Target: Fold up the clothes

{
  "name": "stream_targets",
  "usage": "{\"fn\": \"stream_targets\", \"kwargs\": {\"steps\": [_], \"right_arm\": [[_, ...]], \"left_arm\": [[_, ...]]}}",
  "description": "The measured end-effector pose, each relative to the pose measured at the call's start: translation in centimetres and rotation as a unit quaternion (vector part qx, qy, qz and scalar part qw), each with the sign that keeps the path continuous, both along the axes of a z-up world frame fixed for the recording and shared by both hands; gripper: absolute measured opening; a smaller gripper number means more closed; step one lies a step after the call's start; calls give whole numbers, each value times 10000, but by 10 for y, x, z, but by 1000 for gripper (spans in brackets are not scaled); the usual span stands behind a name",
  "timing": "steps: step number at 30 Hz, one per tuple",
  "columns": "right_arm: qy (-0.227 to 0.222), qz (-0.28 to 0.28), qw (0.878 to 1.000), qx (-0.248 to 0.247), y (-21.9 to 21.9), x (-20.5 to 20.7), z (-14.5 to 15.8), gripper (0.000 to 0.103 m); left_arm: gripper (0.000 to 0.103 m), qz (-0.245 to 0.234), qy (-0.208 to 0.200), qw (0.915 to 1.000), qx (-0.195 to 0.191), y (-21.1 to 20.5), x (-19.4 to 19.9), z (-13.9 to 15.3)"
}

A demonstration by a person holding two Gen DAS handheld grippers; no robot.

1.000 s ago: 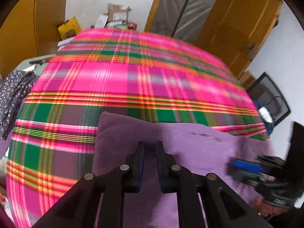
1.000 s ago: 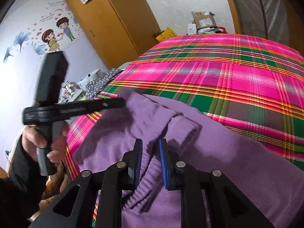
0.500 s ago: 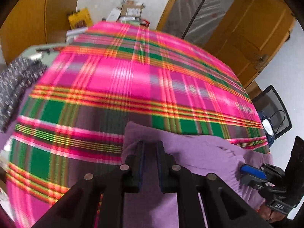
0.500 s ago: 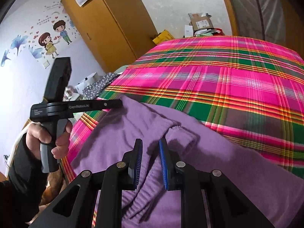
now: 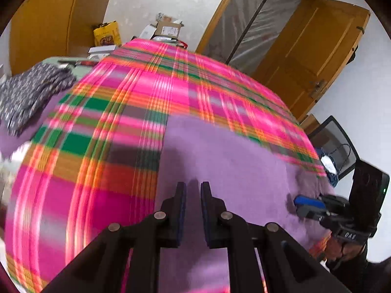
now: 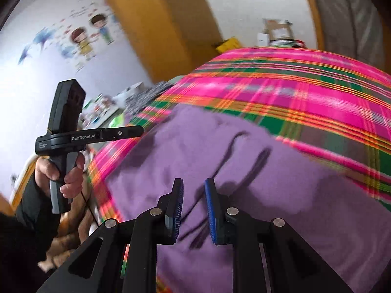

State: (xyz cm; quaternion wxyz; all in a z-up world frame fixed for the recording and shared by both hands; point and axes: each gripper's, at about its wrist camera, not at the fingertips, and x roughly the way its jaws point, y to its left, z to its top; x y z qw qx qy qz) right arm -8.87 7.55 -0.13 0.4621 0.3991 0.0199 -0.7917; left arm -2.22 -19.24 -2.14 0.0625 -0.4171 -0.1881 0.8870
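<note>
A purple garment [image 5: 232, 161] lies spread flat on the pink plaid bedspread [image 5: 151, 102]. My left gripper [image 5: 193, 190] hovers over the garment's left part, its jaws a narrow gap apart with nothing between the pads. In the right wrist view the left gripper [image 6: 136, 130] is held in a hand off the garment's left edge, and no cloth hangs from it. My right gripper [image 6: 194, 190] hovers above the purple garment [image 6: 244, 171], open and empty, and throws shadows on the cloth. From the left wrist view the right gripper [image 5: 300, 200] shows at the garment's right edge.
A dark patterned garment [image 5: 29, 92] lies off the bed's left side. Boxes and a yellow bag [image 5: 107, 34] stand beyond the far end. A wooden door [image 5: 317, 56] and a black chair [image 5: 334, 144] are to the right. A wardrobe [image 6: 166, 24] stands far left.
The left gripper has swung sideways over the bed, so the left view blurs. The bunched waistband before the right gripper is gone; the garment now lies flat. Neither gripper's gap changed.
</note>
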Motion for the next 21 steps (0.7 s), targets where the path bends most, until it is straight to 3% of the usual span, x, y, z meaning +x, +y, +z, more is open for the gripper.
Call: {"fn": "stream_targets", "kwargs": {"steps": [4,10,15,21], "right_arm": [[289,231,9990,268,-5,18,-10,20],[415,277,9986,162,-1,26,-2,20],[262,330,9989,213,-5,22,-12,20],[260,281,9992,141,3,24,-7,20]], "left_arm": [[12,36,110,9999,-13,5,30,-9],[12,35,226,9995,-230,9,55,-13],[12,19,489,9987,-137,6,62,-23],[12,20,404,9990,-210,7,64,-15]]}}
